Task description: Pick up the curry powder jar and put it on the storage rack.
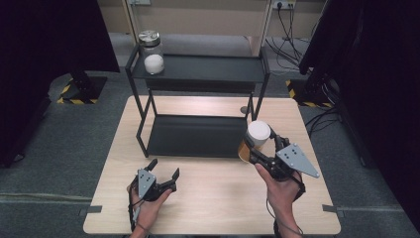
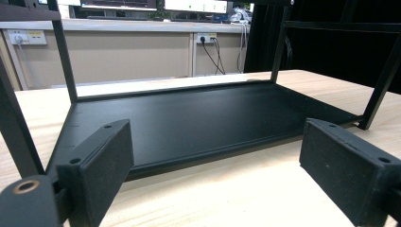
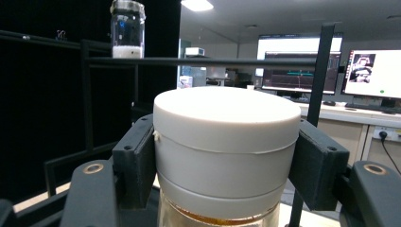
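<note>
My right gripper is shut on a jar with a white lid and amber contents, held just off the table at the right front corner of the black shelf rack. In the right gripper view both pads clamp the jar's white lid from either side. A second glass jar with a metal lid, holding white contents, stands on the rack's top shelf at the left; the right gripper view has this glass jar too. My left gripper rests open near the table's front, facing the rack's bottom tray.
The wooden table has bare room in front of the rack. The rack's thin black posts rise close by the held jar. Dark curtains and stand bases with hazard tape flank the table. A wall with sockets lies beyond.
</note>
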Demonstrator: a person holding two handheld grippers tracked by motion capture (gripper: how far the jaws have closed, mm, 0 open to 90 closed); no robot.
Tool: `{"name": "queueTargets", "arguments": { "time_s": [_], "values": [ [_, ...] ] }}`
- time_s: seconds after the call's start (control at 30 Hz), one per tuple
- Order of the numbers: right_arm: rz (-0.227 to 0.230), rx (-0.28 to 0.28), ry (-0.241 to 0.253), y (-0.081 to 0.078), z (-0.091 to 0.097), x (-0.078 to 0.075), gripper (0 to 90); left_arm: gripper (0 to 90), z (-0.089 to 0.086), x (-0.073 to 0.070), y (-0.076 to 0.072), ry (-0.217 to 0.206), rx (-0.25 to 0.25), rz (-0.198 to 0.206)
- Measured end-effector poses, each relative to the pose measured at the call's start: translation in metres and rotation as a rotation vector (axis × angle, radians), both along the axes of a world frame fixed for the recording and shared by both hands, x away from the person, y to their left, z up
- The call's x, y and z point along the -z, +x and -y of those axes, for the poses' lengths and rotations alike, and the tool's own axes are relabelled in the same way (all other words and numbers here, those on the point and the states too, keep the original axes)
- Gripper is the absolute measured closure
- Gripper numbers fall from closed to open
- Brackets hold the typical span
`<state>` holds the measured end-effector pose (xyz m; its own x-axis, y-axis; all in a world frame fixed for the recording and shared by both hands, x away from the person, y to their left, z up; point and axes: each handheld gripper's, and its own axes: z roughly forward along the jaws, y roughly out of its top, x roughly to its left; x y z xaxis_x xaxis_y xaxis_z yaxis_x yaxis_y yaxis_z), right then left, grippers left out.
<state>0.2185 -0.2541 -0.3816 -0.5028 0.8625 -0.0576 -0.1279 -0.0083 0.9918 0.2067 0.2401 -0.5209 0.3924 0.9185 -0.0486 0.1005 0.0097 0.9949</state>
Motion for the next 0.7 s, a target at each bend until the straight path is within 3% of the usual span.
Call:
{"name": "queueTargets", "arguments": {
  "time_s": [0.7],
  "values": [
    [0.043, 0.017, 0.027, 0.014, -0.007, -0.026, 33.7, 10.0, 0.000, 0.000, 0.000, 0.000, 0.002, 0.000]
  ]
}}
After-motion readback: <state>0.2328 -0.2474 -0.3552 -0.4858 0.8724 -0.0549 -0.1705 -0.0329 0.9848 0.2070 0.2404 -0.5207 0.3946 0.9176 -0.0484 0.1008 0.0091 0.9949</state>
